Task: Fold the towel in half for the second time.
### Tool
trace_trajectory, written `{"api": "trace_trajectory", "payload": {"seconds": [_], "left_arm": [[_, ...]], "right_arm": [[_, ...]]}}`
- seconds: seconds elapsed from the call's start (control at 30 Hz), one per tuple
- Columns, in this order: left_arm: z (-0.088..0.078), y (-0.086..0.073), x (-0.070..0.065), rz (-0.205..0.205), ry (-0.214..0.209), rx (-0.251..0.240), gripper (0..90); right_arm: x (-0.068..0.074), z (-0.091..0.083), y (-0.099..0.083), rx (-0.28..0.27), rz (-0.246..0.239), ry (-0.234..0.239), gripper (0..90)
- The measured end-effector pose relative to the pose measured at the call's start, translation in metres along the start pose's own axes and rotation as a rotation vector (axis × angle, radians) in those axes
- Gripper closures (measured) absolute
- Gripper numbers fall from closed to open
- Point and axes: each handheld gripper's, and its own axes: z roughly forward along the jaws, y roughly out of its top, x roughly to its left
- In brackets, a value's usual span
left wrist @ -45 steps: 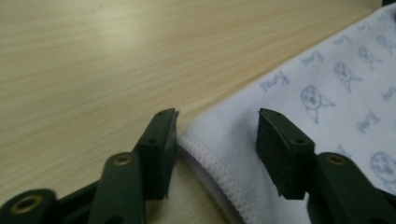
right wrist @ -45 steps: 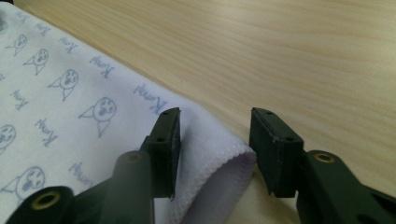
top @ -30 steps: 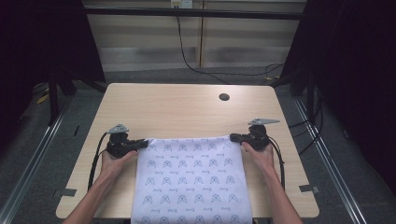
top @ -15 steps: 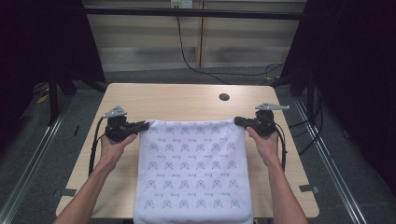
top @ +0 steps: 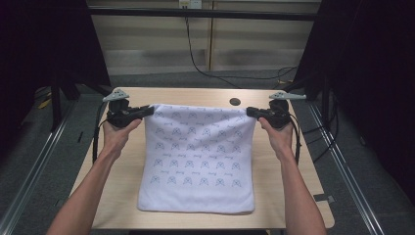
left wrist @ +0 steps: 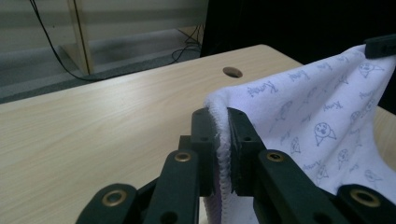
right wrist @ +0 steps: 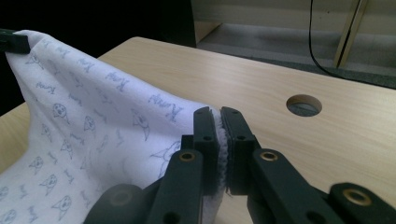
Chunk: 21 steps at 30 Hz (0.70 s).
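Stretching level between both pinching hand-held grippers, left hand-held gripper [top: 148, 111] and right hand-held gripper [top: 250, 112], the towel's [top: 198, 156] top edge spans the tabletop [top: 195, 95]; its length hangs toward the person.

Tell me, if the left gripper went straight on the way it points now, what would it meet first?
Probably the right gripper: the left gripper points across the table along the towel's lifted edge, straight toward it. Depth is hard to judge.
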Motion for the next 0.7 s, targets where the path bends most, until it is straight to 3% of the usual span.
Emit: {"api": "trace_trajectory", "payload": {"seconds": [0.17, 0.33, 0.37, 0.5, 0.7], "left_arm": [[-0.009, -0.005, -0.005, 0.015, -0.043, -0.027, 82.6], [-0.023, -0.011, -0.018, 0.068, -0.042, -0.036, 82.5], [-0.026, -0.013, -0.018, 0.056, -0.039, -0.044, 82.5], [-0.04, -0.019, -0.019, 0.065, -0.058, -0.066, 82.4], [-0.055, -0.031, -0.029, 0.087, -0.095, -0.084, 82.3]], "right_arm": [[0.007, -0.006, 0.001, -0.014, -0.031, 0.02, 85.8], [0.022, -0.02, 0.0, -0.047, -0.081, 0.052, 85.8], [0.025, -0.022, 0.0, -0.044, -0.093, 0.051, 85.8], [0.035, -0.035, -0.002, -0.069, -0.112, 0.082, 85.7], [0.049, -0.049, -0.012, -0.058, -0.159, 0.126, 85.5]]}}
